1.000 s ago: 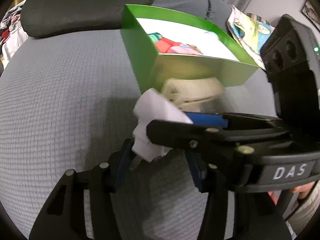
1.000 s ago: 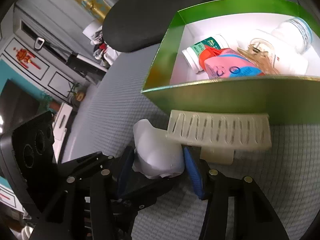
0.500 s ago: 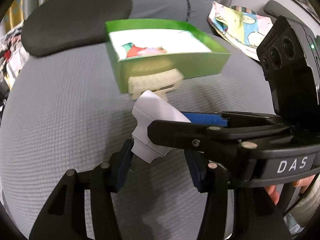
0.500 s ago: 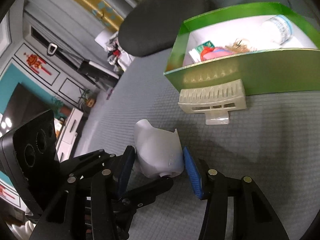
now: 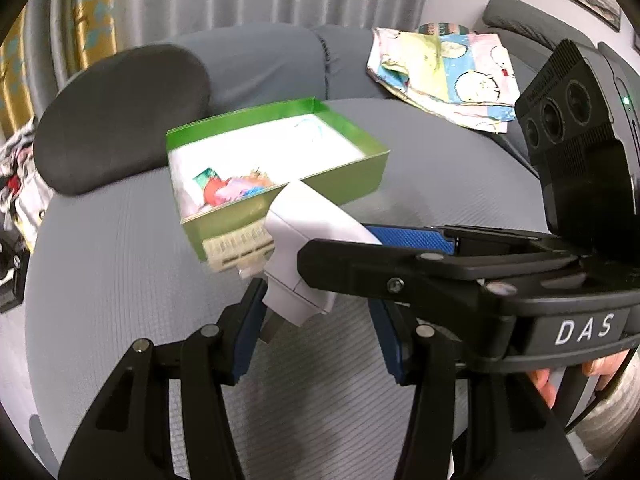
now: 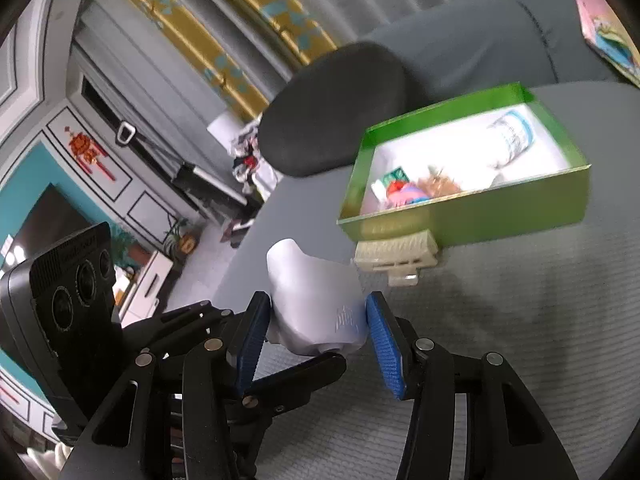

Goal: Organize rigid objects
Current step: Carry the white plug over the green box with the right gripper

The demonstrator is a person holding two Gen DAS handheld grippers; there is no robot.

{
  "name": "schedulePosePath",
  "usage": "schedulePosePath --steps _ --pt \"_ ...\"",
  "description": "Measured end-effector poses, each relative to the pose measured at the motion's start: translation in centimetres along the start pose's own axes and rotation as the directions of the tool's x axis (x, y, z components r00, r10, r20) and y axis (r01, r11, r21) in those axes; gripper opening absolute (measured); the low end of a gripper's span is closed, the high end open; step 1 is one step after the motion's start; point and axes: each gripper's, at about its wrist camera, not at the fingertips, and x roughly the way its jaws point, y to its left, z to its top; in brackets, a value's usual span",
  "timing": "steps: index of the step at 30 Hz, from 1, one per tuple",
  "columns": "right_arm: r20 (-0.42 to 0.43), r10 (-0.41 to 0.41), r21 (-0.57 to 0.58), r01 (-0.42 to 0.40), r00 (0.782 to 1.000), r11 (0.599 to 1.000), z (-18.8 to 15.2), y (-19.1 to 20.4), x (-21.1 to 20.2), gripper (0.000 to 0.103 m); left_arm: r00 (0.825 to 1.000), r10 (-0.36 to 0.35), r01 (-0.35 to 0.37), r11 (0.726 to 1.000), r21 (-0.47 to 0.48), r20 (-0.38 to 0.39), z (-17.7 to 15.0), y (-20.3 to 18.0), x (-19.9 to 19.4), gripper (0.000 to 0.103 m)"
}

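A white plastic device [image 6: 316, 300] with a small metal tip hangs above the grey cushion. My right gripper [image 6: 318, 308] is shut on it, a blue pad against each side. From the left wrist view, the right gripper [image 5: 336, 240] reaches in from the right across the device [image 5: 308, 228]. My left gripper [image 5: 316, 300] straddles the device's lower end, and grey fabric shows between the device and its right-hand pad. A green box [image 6: 500, 216] beyond holds a bottle, a colourful packet and keys. A beige slotted plastic piece [image 6: 396, 254] lies against its front wall.
The grey ribbed cushion [image 5: 100, 280] spreads under both grippers. A dark cushion [image 5: 120, 112] stands behind the green box [image 5: 352, 184], and a patterned cloth [image 5: 440, 72] lies at the back right. A person's fingers [image 5: 540, 384] show at the right gripper's handle.
Both grippers have risen and drawn back from the green box, carrying the white device. The box and the beige piece now look smaller and farther off.
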Motion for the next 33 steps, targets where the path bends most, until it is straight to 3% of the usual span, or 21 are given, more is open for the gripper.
schedulePosePath --steps 17,33 --pt "0.091 -0.015 -0.018 0.017 0.996 1.000 3.5 -0.7 -3.6 0.052 0.999 0.003 -0.006 0.997 0.083 0.038 4.4 -2.7 -0.6 0.051" --pt "0.143 -0.012 -0.059 0.021 0.990 0.998 11.0 -1.4 -2.4 0.052 0.996 0.020 -0.026 0.997 0.071 0.084 11.4 -0.9 0.7 0.051"
